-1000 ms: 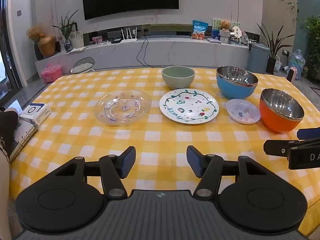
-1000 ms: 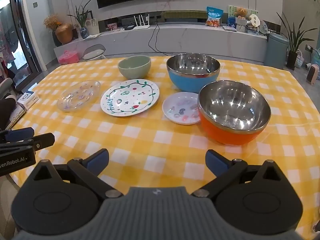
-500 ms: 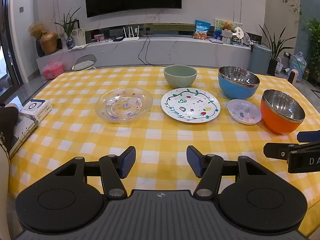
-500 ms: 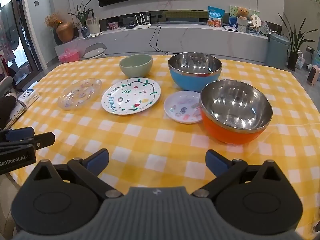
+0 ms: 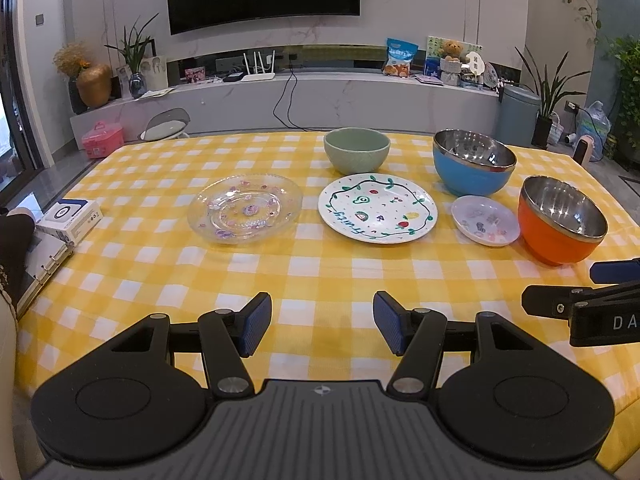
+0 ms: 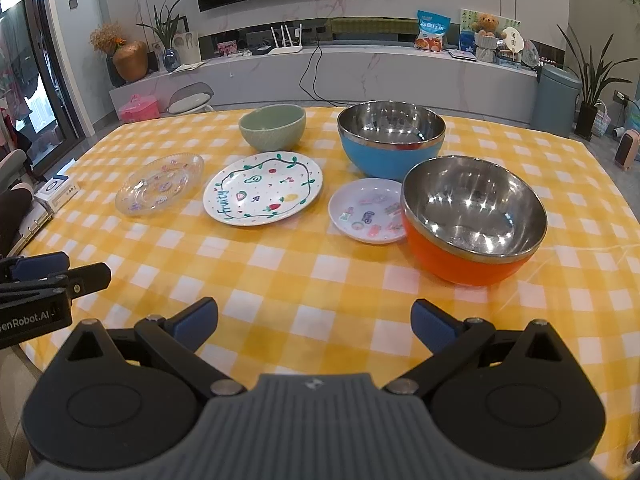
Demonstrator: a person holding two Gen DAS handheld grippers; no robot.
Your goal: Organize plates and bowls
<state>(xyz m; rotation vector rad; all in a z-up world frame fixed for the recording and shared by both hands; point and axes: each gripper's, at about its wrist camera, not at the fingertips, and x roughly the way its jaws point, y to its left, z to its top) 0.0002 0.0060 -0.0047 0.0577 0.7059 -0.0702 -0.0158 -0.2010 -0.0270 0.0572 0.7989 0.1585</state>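
Observation:
On the yellow checked table (image 5: 320, 276) stand a clear glass plate (image 5: 245, 208), a white fruit-patterned plate (image 5: 377, 208), a small white dish (image 5: 485, 220), a green bowl (image 5: 356, 150), a blue steel-lined bowl (image 5: 473, 162) and an orange steel-lined bowl (image 5: 562, 220). They also show in the right wrist view: glass plate (image 6: 160, 184), fruit plate (image 6: 263, 193), dish (image 6: 368, 211), green bowl (image 6: 273, 127), blue bowl (image 6: 391, 138), orange bowl (image 6: 473, 218). My left gripper (image 5: 322, 326) is open and empty near the front edge. My right gripper (image 6: 314, 322) is open and empty before the orange bowl.
A white box (image 5: 71, 216) and an open binder (image 5: 36, 268) lie at the table's left edge. A chair back (image 5: 166, 124) stands behind the far left corner. A TV console (image 5: 304, 96) runs along the back wall.
Both grippers have drawn back and risen slightly, so the dishes look a little farther away. Nothing on the table has moved and both grippers stay open.

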